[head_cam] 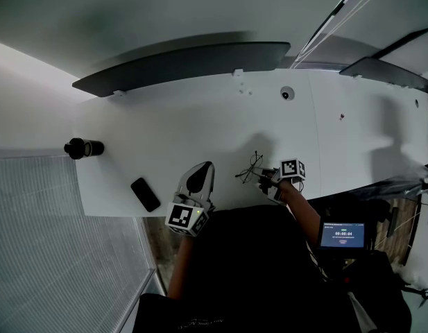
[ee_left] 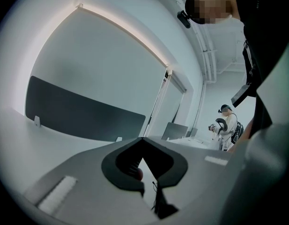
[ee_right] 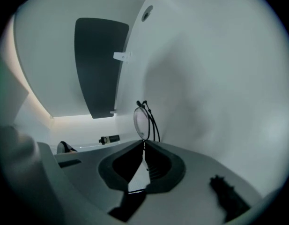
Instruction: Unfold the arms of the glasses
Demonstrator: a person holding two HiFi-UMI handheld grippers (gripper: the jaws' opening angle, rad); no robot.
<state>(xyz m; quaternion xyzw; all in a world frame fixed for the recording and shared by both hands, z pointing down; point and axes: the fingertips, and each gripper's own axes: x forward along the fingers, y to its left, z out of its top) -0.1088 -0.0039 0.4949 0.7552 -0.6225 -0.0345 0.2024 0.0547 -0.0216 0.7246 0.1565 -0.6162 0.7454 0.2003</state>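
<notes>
While pinched by the right gripper, thin dark-wire glasses, round-lensed; left gripper jaws clenched, empty.

The glasses have a thin, dark wire frame that looks like metal and clear, glossy lenses. The desk is white, smooth and matt. The left gripper and the right gripper have matt grey plastic jaws lined with black ribbed pads that look rubbery. The phone is black and smooth.
</notes>
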